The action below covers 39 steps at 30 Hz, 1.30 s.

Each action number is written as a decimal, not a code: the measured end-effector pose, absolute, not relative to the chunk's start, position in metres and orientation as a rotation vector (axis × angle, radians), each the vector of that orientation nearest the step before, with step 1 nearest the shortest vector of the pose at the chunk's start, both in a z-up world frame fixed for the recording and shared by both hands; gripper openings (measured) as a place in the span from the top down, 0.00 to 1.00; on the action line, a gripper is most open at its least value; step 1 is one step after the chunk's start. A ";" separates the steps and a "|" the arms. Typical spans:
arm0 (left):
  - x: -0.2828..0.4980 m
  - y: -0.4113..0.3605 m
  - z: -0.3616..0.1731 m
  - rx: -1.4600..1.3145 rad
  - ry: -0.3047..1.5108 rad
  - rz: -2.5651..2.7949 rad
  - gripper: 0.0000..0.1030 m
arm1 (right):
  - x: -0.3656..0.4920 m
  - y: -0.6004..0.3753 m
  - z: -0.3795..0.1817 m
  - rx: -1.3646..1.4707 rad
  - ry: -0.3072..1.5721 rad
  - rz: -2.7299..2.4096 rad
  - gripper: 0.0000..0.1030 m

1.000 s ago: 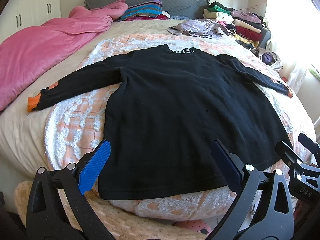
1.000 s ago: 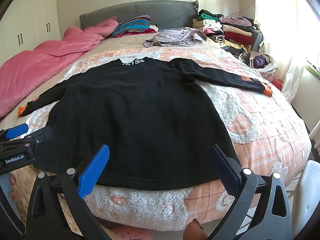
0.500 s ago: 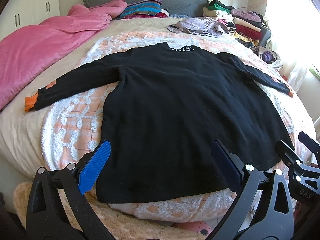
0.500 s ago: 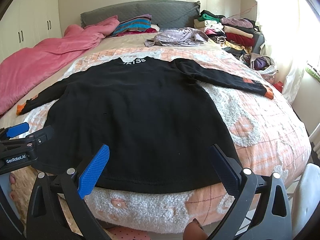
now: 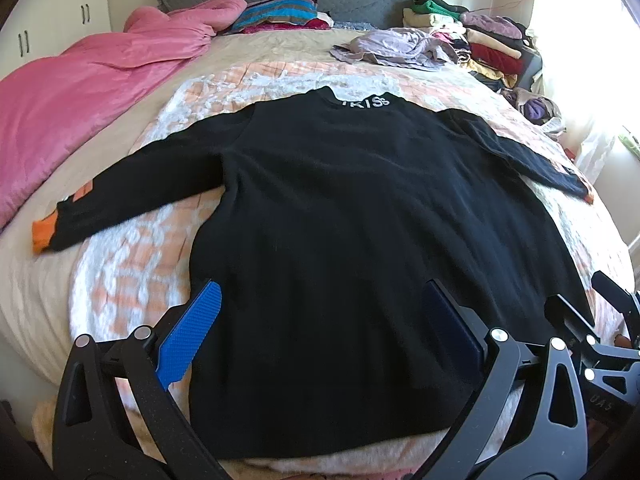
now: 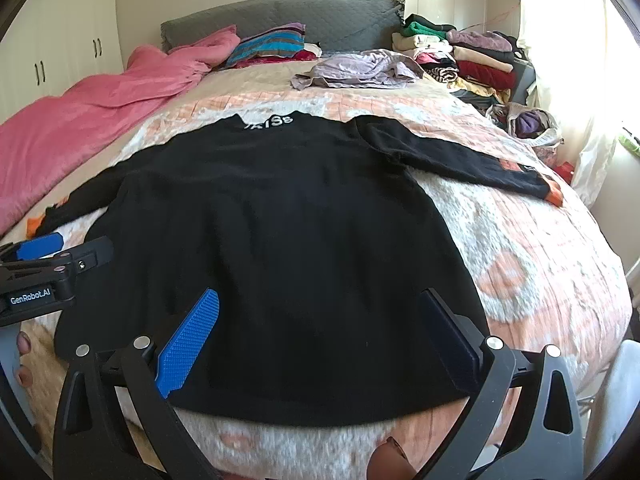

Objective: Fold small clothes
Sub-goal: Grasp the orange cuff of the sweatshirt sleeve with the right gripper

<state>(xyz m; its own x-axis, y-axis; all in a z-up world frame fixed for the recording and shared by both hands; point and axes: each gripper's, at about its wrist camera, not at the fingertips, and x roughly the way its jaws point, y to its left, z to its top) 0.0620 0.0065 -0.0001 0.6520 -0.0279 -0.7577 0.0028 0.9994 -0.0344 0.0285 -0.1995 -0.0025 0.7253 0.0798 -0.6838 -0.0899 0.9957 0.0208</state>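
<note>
My left gripper (image 5: 320, 328) hangs over the near edge of the bed (image 5: 36, 280), its jaws spread wide with nothing between them; my right gripper (image 6: 320, 332) hangs beside it toward the bed's right side, jaws equally wide and empty. Under both lies the sweater (image 5: 360, 220), black, spread flat and face down on the peach-and-white blanket (image 6: 520, 248), its hem along the bed's near edge and slightly curved. The fabric looks soft and matte, nearly free of wrinkles across the body. Both sleeves reach outward and slightly toward me: the left one (image 5: 132, 192) ends in an orange cuff near the bed's left edge, the right one (image 6: 460, 160) ends in an orange cuff near the right edge. The collar, with white lettering, points toward the headboard (image 6: 320, 16). Farther on, a pink duvet (image 5: 80, 92) is heaped along the left side, a lilac garment (image 6: 360, 68) lies crumpled near the far edge, and folded clothes (image 6: 472, 56) are stacked at the far right corner.
</note>
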 end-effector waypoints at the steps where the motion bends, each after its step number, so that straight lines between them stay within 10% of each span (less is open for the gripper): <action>1: 0.068 0.007 0.000 -0.029 0.862 -0.014 0.09 | 0.035 -0.200 -0.002 -0.011 0.752 0.092 0.04; 39: 0.251 -0.018 -0.002 -0.022 0.930 -0.046 0.09 | 0.219 -0.465 -0.026 0.454 0.840 -0.371 0.04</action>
